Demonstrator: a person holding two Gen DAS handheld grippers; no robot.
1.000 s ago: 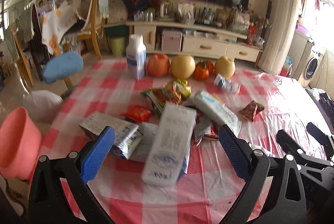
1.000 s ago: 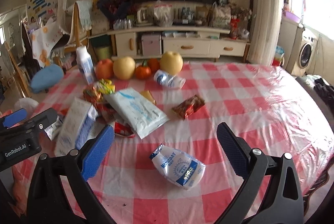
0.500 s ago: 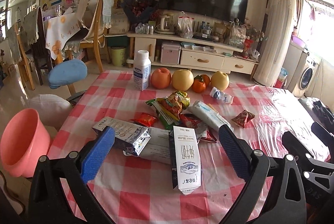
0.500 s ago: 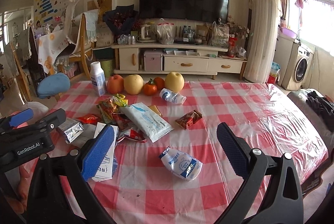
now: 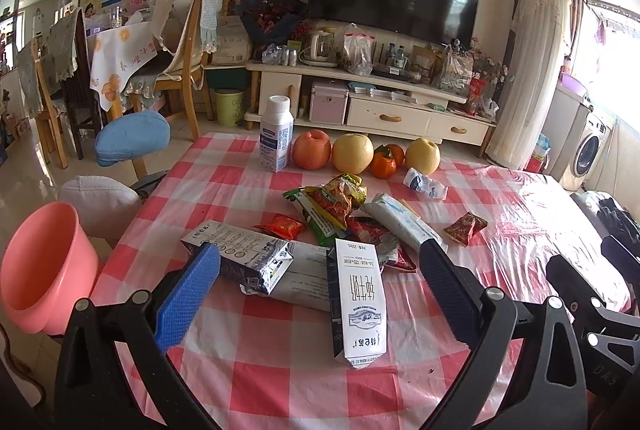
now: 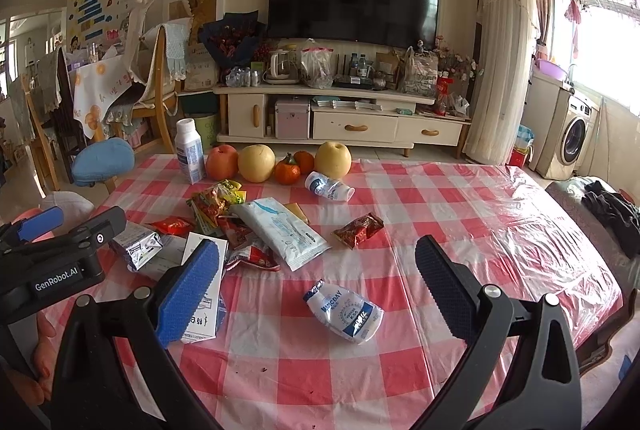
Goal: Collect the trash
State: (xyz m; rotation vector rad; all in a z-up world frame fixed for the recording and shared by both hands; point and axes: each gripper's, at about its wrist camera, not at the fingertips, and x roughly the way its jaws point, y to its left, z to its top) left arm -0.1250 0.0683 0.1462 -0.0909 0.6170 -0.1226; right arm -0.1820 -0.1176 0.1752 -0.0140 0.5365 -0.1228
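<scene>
My left gripper (image 5: 318, 282) hangs above the near edge of the table (image 5: 280, 382), which wears a red and white checked cloth; the jaws stand wide apart and hold nothing. Between them in the left wrist view lies a white milk carton (image 5: 358, 300), flat on the cloth with its printed face up. Just to its left a crumpled silver-lined carton (image 5: 240, 254) rests partly on a flattened white box. Behind these lies a heap of snack wrappers (image 5: 334, 199), with a small red packet (image 5: 282, 225) to the left of the heap and a long white pouch (image 5: 400, 220) on its right.

My right gripper (image 6: 316, 280) is likewise spread wide and empty. Between its fingers in the right wrist view lies a crumpled white and blue drink pouch (image 6: 346, 312), alone on the cloth. A dark red wrapper (image 6: 358, 228) lies further back, well apart from it, and a small white bottle (image 6: 328, 186) lies on its side near the fruit.

Along the far edge a white bottle (image 5: 276, 133) stands upright beside an apple (image 5: 312, 149), two pears and some oranges. A pink plastic bin (image 5: 44, 270) sits off the table's left side.
</scene>
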